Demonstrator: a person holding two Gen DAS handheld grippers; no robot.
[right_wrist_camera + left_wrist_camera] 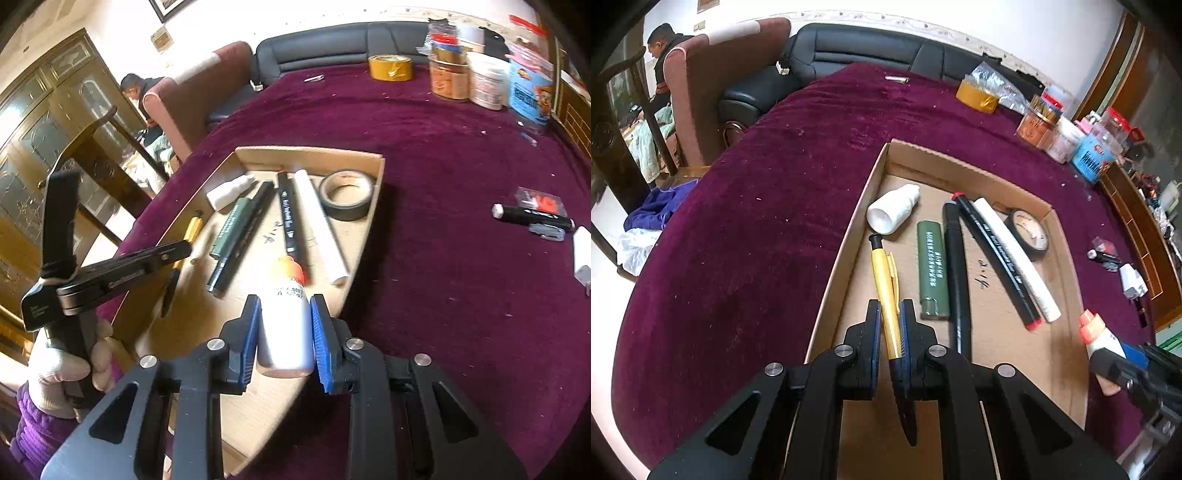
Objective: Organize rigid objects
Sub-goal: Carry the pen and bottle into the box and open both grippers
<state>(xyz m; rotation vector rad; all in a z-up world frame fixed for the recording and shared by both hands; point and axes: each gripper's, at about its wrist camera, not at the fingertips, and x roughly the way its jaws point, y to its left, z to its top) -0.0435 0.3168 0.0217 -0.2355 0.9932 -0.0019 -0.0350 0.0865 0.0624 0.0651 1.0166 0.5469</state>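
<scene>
I have both loads over the cardboard tray (1067, 314) and I judge this to be the carry-in step: two things gripped, neither set down yet. My left tongs (891, 325) are clamped on the yellow pen (886, 280), low centre of the left wrist view, above the tray's left lane. Its long axis runs up the frame, black tip toward the top, near the white squeeze bottle (892, 212) lying at the tray's upper left. My right tongs (284, 325) are clamped around the white bottle with the orange cap (286, 317), centre of the right wrist view. Its axis also runs up the frame, cap away from me, toward the black marker (291, 225).

Already lying in the tray are a green lighter (932, 269), markers, a white tube (1015, 258) and a tape roll (347, 194), mostly roughly parallel.

Next, I think, each piece wants lowering onto bare cardboard, kept parallel with those rows, then releasing. The bottle's free spot looks like the near end of the tray. More items wait on the purple worktop (461, 155) at the right.
</scene>
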